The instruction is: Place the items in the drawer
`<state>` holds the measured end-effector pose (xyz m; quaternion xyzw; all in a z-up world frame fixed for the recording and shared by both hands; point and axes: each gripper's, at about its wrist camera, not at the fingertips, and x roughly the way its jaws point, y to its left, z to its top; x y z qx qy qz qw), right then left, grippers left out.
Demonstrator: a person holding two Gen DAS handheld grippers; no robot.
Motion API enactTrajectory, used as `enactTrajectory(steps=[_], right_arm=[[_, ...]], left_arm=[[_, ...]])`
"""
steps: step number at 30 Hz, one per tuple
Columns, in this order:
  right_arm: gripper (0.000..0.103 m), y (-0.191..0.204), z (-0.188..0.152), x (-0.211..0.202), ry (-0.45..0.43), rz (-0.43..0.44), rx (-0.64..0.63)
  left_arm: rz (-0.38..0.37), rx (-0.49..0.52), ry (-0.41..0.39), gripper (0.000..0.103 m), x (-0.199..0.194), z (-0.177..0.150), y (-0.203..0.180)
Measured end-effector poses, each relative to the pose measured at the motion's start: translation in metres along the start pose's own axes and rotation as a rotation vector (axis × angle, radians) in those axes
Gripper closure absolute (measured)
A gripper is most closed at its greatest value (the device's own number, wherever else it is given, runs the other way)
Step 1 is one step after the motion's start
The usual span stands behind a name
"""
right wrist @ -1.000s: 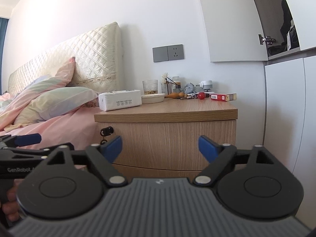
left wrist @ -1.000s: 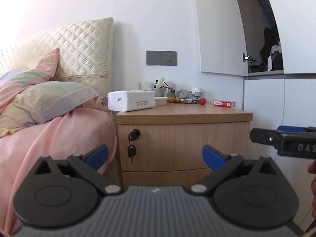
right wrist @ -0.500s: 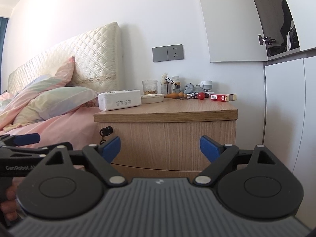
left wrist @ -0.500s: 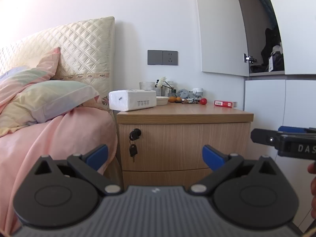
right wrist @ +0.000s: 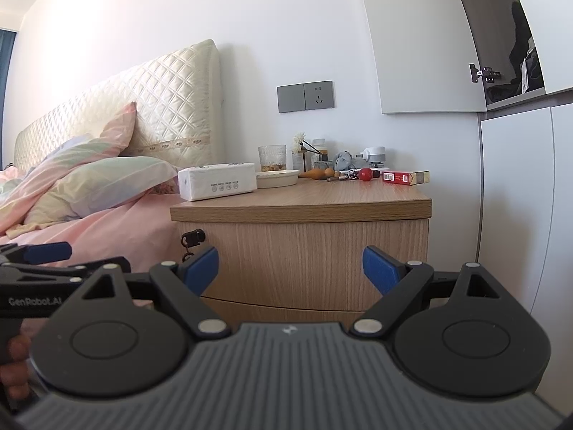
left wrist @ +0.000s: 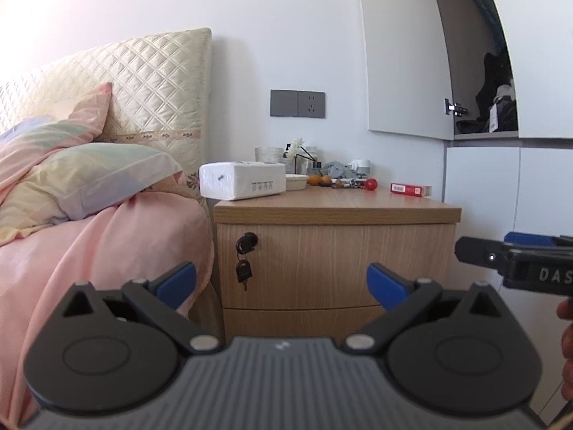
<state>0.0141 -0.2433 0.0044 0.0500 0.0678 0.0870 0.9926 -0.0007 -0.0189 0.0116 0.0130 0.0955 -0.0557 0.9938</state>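
Note:
A wooden nightstand [left wrist: 336,211] [right wrist: 301,208] stands beside the bed. Its upper drawer [left wrist: 333,261] [right wrist: 304,261] is shut, with a key [left wrist: 244,270] hanging from the lock at its left. On top lie a white tissue pack [left wrist: 243,181] [right wrist: 218,181], a red box [left wrist: 410,190] [right wrist: 404,177], a red ball [left wrist: 371,183] [right wrist: 366,173] and small clutter. My left gripper [left wrist: 281,281] is open and empty, in front of the drawer. My right gripper [right wrist: 290,268] is open and empty, also facing the drawer.
A bed with pink cover [left wrist: 89,251] and pillows [left wrist: 82,179] lies to the left. White cabinet doors [right wrist: 515,197] stand right of the nightstand. A lower drawer [left wrist: 297,322] sits under the upper one. A glass [right wrist: 272,157] and dish [right wrist: 277,178] sit behind the tissues.
Both grippers have drifted slightly; the view has barely shifted. Both stay open and empty.

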Motion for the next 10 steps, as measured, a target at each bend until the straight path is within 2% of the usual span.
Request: enactTrajectory(steps=[10], right_arm=[[0.014,0.001,-0.0006,0.0021,0.008,0.006,0.006]], left_arm=[[0.003,0.004,-0.007,0.0,-0.001,0.0006,-0.0007]])
